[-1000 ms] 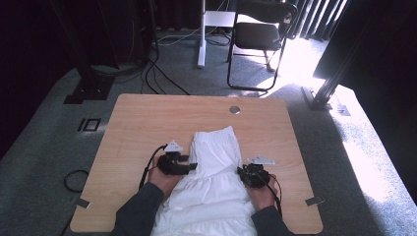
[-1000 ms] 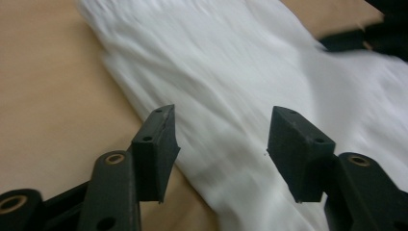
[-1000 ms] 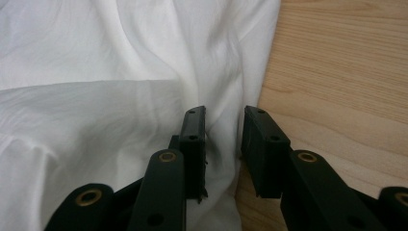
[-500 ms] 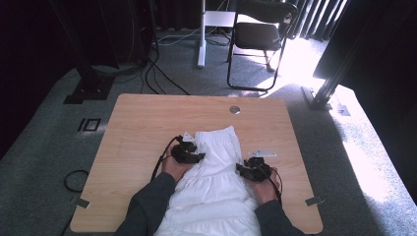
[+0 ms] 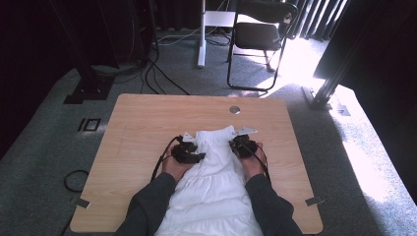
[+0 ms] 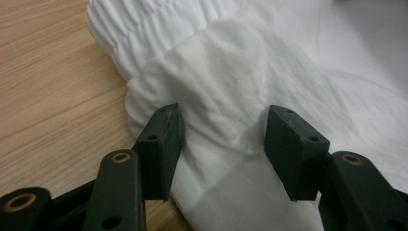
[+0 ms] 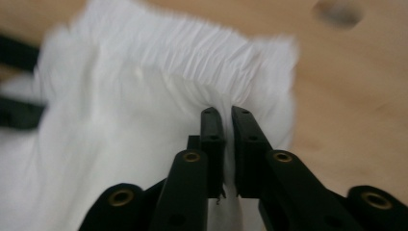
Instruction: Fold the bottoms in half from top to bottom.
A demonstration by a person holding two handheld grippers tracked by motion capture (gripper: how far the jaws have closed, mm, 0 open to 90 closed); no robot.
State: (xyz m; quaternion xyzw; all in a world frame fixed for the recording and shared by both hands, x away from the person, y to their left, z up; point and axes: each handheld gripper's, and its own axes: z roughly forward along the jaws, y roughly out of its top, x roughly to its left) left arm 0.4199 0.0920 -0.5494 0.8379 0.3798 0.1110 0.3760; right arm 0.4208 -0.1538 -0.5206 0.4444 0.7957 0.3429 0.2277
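1. White pleated cloth garment with a gathered elastic band [image 5: 212,162] lies on the light wooden table [image 5: 147,123]; its long axis runs from my near edge away toward the far side, banded end farthest from me
2. My left gripper [image 6: 219,144] rests low on the garment's left edge, just behind the band. Jaws stand half apart, a hump of cloth bulging between them, pads not pressing on it
3. My right gripper [image 7: 223,139] has just been closing; jaws nearly together, pinching a fold of white cloth just short of the band on the right side
4. Both hands flank the band end, about level with each other [image 5: 187,150] [image 5: 243,146]
5. Judgement: right has its hold; left must close on the cloth directly ahead of it before any lift or fold
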